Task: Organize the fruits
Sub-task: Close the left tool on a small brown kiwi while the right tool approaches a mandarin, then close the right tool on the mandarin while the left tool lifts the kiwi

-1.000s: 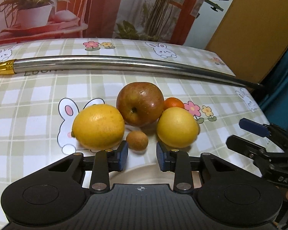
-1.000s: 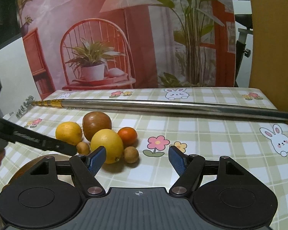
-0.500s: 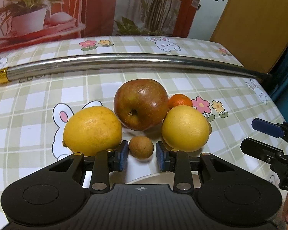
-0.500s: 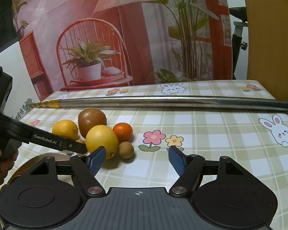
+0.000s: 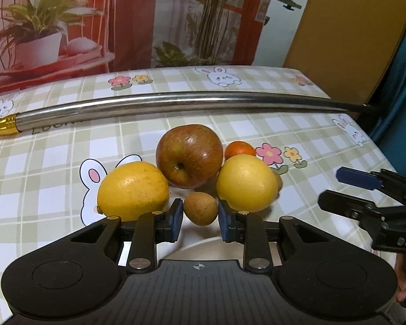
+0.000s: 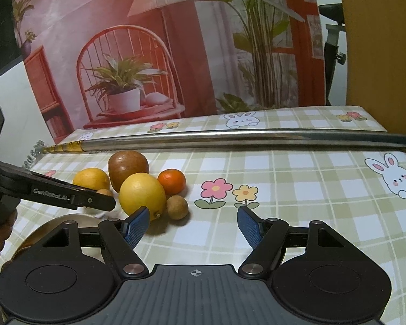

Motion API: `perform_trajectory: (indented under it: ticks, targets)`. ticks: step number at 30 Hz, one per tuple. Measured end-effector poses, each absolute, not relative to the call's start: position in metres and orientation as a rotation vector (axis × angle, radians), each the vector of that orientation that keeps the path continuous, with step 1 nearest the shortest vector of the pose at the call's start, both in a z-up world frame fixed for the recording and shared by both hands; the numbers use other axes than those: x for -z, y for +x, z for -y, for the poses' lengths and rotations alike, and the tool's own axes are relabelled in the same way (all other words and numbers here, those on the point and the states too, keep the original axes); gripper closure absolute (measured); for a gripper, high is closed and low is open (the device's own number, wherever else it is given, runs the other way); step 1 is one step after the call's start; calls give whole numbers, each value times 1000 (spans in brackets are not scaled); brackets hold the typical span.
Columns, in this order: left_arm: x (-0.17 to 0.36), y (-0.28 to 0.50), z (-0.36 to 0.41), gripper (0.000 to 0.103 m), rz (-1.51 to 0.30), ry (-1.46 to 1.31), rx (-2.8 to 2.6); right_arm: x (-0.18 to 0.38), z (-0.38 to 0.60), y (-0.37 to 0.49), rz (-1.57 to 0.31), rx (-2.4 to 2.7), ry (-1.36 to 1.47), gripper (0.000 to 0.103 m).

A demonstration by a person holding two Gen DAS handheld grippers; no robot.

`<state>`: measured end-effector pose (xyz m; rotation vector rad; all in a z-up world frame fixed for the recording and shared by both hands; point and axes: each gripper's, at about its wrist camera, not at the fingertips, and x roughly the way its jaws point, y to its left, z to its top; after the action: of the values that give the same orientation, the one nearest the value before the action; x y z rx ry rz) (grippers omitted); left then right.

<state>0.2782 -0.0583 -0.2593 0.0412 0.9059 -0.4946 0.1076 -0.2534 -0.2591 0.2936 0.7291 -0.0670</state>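
— Six fruits sit in a bunch on our table (image 5: 40, 162). Which one do we have?

— Our left gripper (image 5: 198, 218) has the small brown fruit (image 5: 200, 208) between its pads. The jaws have just been closing, and now they squeeze it on both sides.

— Where is it?

— Right at the front, between the orange-yellow fruit (image 5: 132, 188) and the pale yellow fruit (image 5: 246, 182), in front of the apple (image 5: 189, 155).

— What could go wrong?

— We think the little fruit could pop out, because it is round and we only hold its near end. If we lift crooked, we may bump the yellow ones and they may roll.

— How do we hold our hands?

— Our left hand tips down at the bunch. Our right gripper (image 6: 193, 220) hangs to the side with jaws apart, holding nothing. A plate (image 5: 203, 246) waits under the left one.
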Motion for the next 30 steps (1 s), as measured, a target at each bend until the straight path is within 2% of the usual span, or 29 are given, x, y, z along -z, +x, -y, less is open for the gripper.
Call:
perform_trajectory:
  ticks: [5, 13, 18, 30]
  targets:
    - [246, 265, 54, 74, -875, 26, 506, 260, 256, 108, -722, 67, 312, 35]
    - [228, 244, 32, 73, -820, -36, 478, 257, 261, 123, -699, 42, 343, 42]
    - [227, 234, 21, 73, -816, -50, 447, 262, 264, 144, -689, -13, 363, 57]
    - [234, 226, -1, 73, -823, -106, 395, 290, 275, 208, -763, -36, 476, 58]
